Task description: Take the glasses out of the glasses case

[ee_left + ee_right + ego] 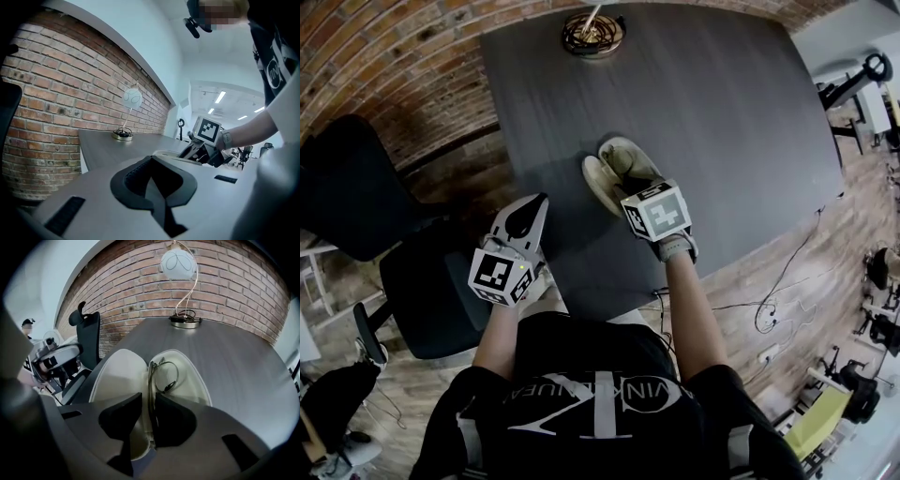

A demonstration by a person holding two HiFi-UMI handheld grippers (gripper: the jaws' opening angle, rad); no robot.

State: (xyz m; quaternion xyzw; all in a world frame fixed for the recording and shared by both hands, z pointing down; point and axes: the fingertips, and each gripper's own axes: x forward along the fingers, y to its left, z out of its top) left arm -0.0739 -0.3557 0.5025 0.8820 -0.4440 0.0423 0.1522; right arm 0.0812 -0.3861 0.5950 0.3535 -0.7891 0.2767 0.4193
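The white glasses case [602, 178] lies open on the dark table [722, 122], its two halves spread flat. In the right gripper view the thin-rimmed glasses [166, 373] lie in the right half of the case [117, 376], close along the hinge. My right gripper [149, 411] points steeply down into the case. Its jaws straddle the near end of the glasses, and a sliver of white lining shows beside the left jaw. From the head view its fingers are hidden under the marker cube [656, 208]. My left gripper [525, 217] hovers at the table's near left edge, shut and empty, pointing toward the case [168, 154].
A round-based desk lamp [592, 33] stands at the table's far edge, in front of the brick wall. Black office chairs [356, 187] stand left of the table. Cables trail on the wooden floor at the right.
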